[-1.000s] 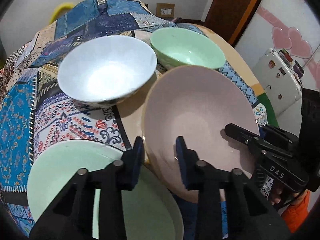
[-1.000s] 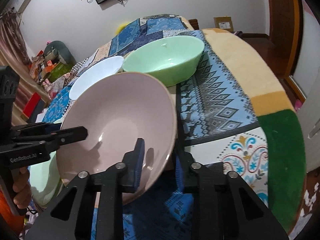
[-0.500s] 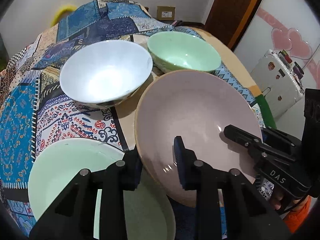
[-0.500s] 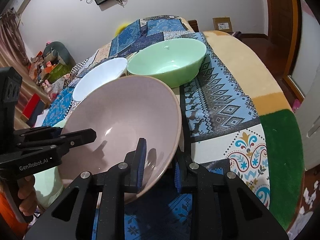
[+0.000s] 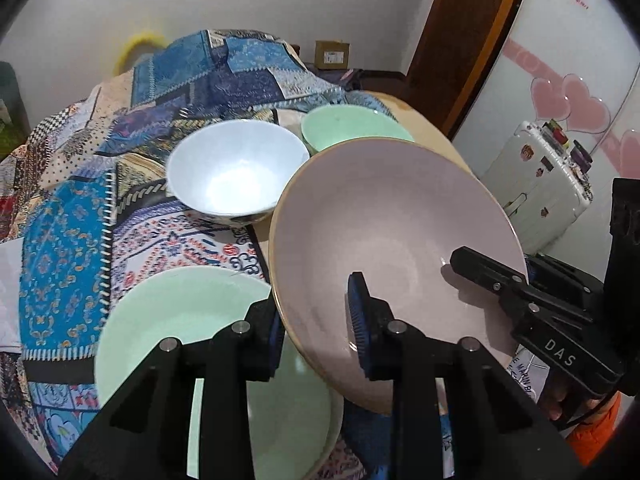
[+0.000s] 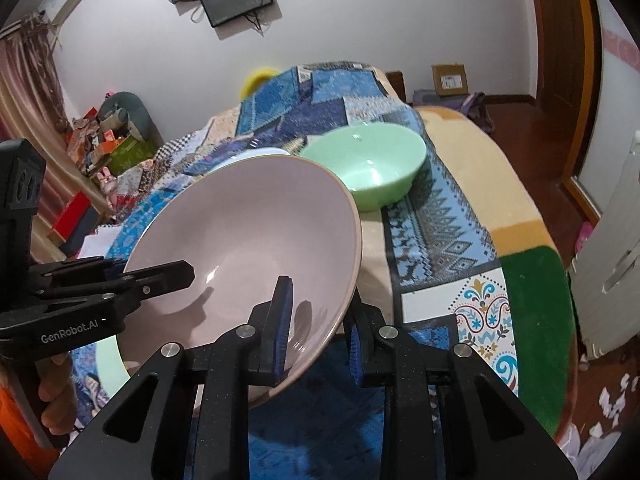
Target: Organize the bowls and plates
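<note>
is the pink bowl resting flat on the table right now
No, the pink bowl is tilted and lifted, its rim pinched by the left tool and right tool.

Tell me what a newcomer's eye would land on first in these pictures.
First, the big pink bowl, tilted and held in the air at the centre, with the left hand-held gripper and the right hand-held gripper each pinching its rim from opposite sides. Below it to the left lies a pale green plate. Behind it on the patterned cloth sit a white bowl and a green bowl.
</note>
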Available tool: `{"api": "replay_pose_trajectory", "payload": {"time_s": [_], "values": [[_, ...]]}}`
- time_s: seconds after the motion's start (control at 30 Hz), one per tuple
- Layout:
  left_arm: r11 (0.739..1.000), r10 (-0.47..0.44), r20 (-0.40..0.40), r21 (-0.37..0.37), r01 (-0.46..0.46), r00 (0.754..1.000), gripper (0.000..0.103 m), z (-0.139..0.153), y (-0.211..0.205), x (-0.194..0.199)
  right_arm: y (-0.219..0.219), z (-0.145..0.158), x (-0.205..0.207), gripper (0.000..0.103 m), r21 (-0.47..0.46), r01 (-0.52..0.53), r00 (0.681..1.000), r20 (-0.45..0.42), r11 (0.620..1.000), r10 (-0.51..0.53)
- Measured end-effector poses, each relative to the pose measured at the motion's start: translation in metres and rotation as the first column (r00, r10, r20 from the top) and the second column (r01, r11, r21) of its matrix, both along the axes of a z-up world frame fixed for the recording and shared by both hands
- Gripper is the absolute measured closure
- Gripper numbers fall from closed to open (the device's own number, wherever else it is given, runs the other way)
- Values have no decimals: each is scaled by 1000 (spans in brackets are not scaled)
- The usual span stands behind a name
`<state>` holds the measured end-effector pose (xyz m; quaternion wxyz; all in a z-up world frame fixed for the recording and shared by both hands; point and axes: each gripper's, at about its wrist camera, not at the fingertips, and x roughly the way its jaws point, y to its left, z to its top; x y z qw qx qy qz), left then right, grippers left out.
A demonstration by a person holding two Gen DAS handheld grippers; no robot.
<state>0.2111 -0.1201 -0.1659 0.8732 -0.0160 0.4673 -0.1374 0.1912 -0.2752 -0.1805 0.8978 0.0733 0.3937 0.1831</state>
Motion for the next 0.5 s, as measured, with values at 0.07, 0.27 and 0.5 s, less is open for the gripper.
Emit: {"api": "replay_pose_trajectory", "payload": {"time_s": [0.07, 0.27, 0.5], "values": [[1000, 8, 13, -4, -8, 1000, 74, 7, 6, -7, 6, 5, -3, 81, 0, -6, 1000, 13, 1000, 6], [999, 42, 50, -22, -41, 998, 74, 27, 30, -28, 28, 19, -12, 81, -1, -34, 998, 49, 999, 34], [995, 98, 83, -35, -95, 992, 74, 42, 72, -55, 63, 27, -22, 81, 0, -84, 993, 79, 996, 84]]}}
